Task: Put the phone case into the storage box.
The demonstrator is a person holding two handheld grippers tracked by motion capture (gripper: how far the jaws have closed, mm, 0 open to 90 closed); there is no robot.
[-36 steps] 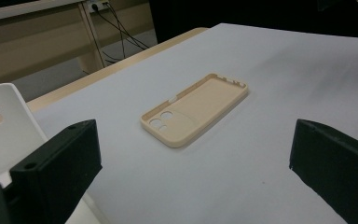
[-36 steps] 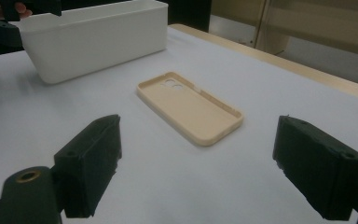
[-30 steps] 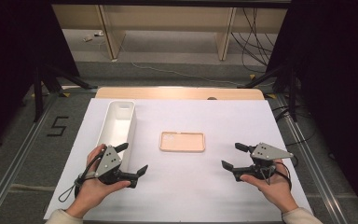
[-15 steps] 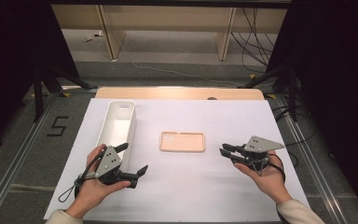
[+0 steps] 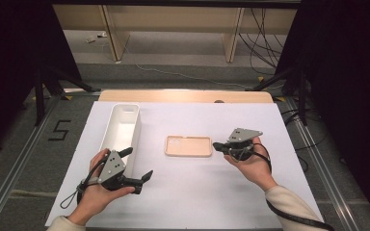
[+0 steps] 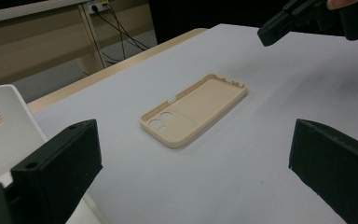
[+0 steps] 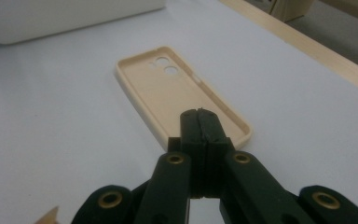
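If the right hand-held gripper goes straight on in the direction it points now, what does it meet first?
Most likely the near short end of the beige phone case; the shut right hand-held gripper already points at it, though contact is unclear.

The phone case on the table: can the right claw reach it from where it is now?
Probably yes. The right claw, jaws shut and empty, sits just beside the short end of the beige phone case, and only bare white table lies between them. It would have to open before gripping.
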